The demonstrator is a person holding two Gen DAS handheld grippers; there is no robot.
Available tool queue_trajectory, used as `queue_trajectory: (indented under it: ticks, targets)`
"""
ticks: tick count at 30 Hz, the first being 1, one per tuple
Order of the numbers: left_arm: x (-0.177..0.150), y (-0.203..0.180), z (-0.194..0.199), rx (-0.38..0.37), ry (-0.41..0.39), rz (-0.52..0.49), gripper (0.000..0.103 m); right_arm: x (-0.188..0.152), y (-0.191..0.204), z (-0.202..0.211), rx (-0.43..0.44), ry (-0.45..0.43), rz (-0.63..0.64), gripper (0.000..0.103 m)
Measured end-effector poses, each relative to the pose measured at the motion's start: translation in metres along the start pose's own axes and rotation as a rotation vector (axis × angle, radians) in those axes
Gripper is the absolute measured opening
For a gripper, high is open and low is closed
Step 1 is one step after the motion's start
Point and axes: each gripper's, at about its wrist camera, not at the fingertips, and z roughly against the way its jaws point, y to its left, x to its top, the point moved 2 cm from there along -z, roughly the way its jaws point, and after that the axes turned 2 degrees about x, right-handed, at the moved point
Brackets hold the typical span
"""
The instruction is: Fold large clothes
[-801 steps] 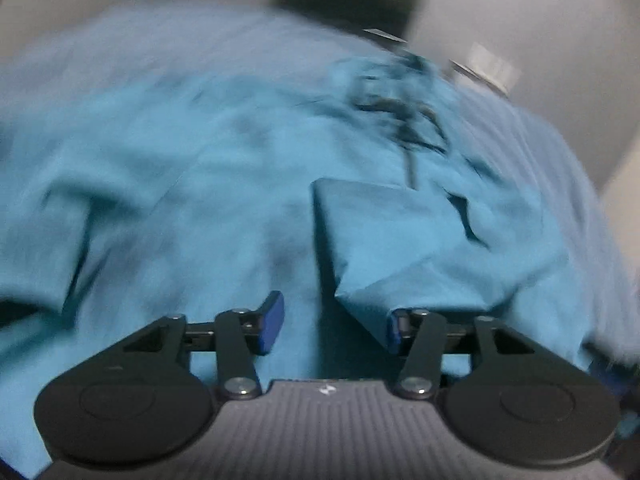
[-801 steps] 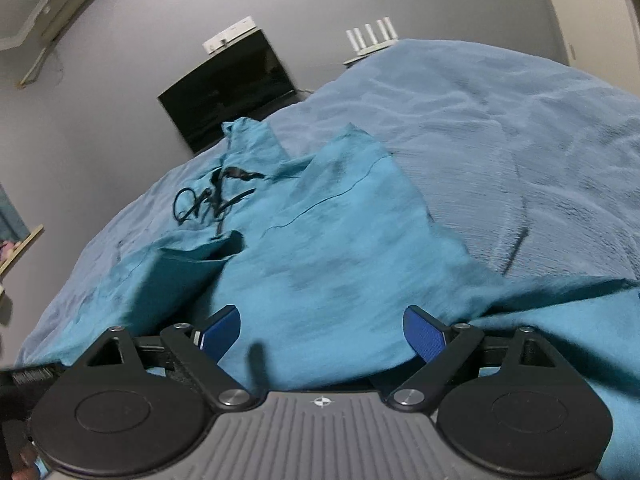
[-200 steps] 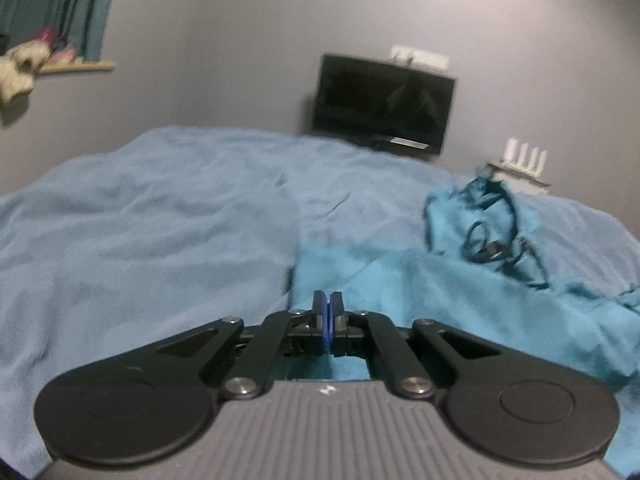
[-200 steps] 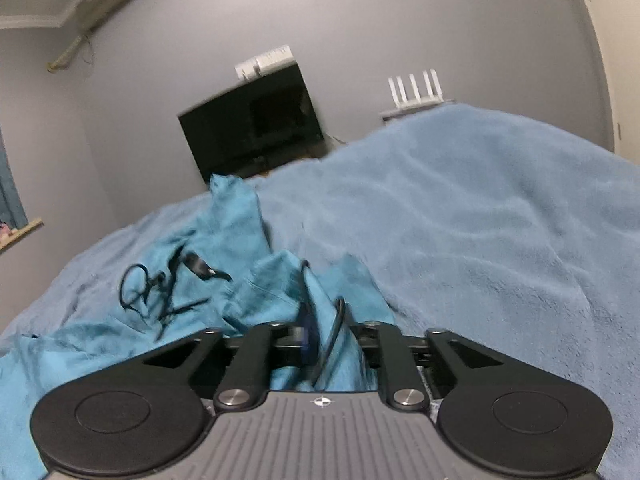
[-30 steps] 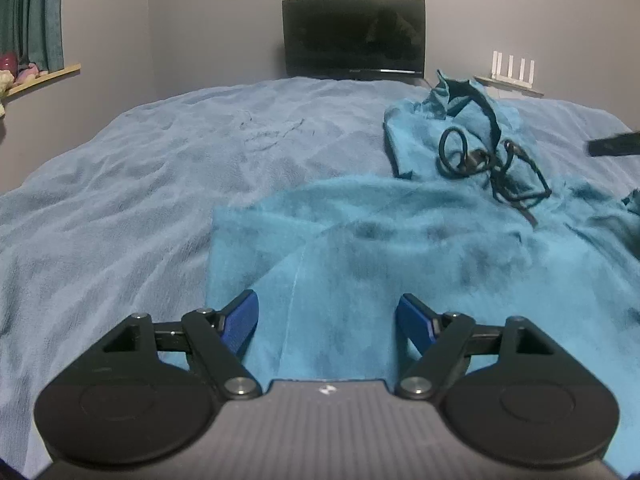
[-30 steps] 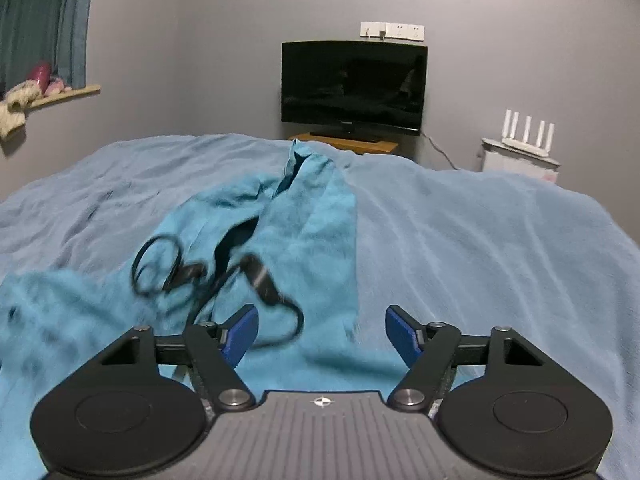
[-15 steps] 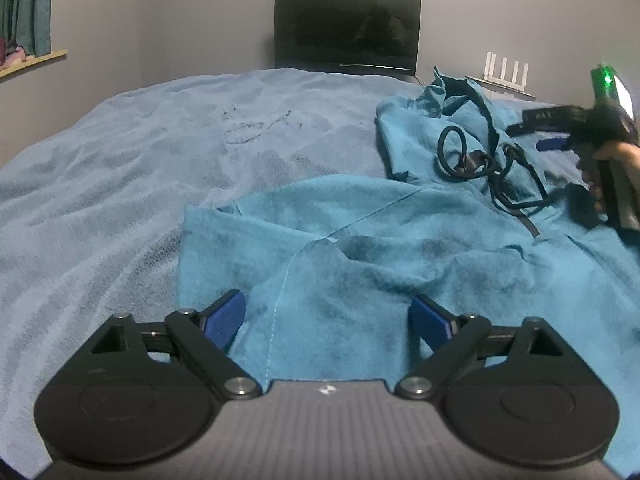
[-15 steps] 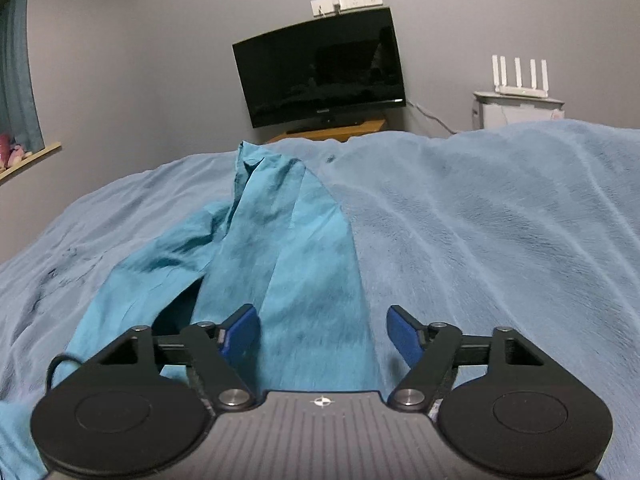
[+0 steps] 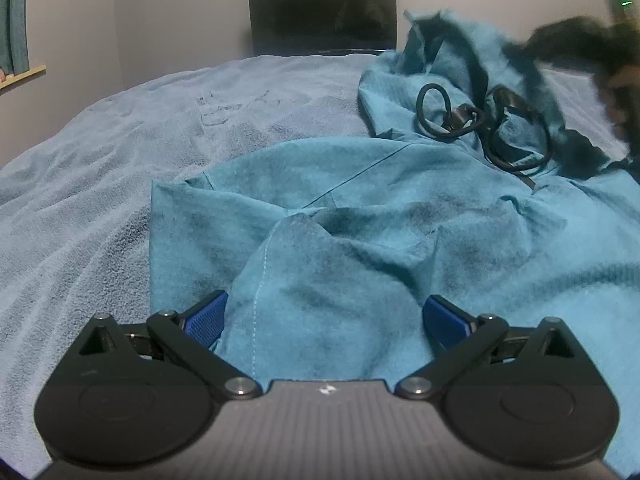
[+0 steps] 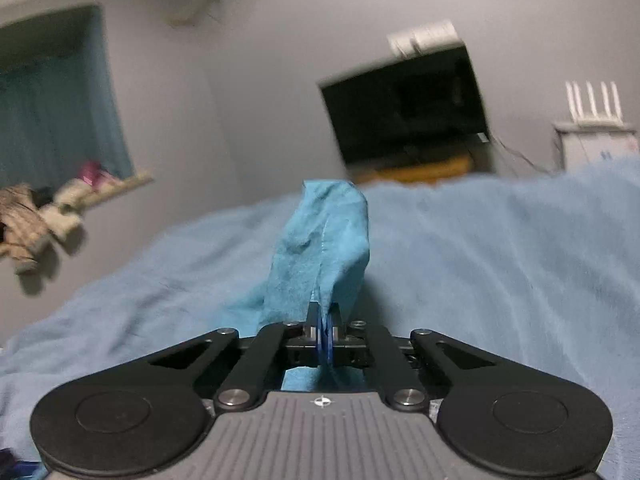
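1. The teal garment (image 9: 360,216) lies rumpled on the light blue blanket (image 9: 100,200) covering the bed, a black drawstring (image 9: 480,120) looped over its far end.
2. The left gripper (image 9: 326,322) hangs low over the near edge — its jaws are opening, with a raised fold of cloth between the blue pads (image 9: 206,318) but not pinched.
3. The right gripper (image 10: 326,340) is clamped tight on a fold of the garment (image 10: 320,252), which stands up ahead of it.
4. A dark television (image 10: 404,108) stands against the grey wall beyond the bed.
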Motion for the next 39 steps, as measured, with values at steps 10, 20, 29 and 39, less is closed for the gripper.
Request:
queue_trajectory:
  ticks: [10,20,29,39]
  targets:
    - [-0.002,-0.003,0.012,0.032,-0.015,-0.040,0.102,-0.041,0.072,0.135,0.070,-0.001,0.222,0.002]
    - [-0.009,0.000,0.066,0.044,-0.021,-0.011,0.102,-0.143,0.092,0.221,-0.078,0.152,0.197,0.006]
    - [-0.023,0.003,0.142,0.085,0.026,0.009,0.102,-0.183,0.103,0.305,-0.210,0.157,0.003,0.041]
    - [-0.010,-0.043,0.225,-0.079,-0.145,0.021,0.102,-0.163,0.148,0.326,-0.151,0.134,-0.218,0.085]
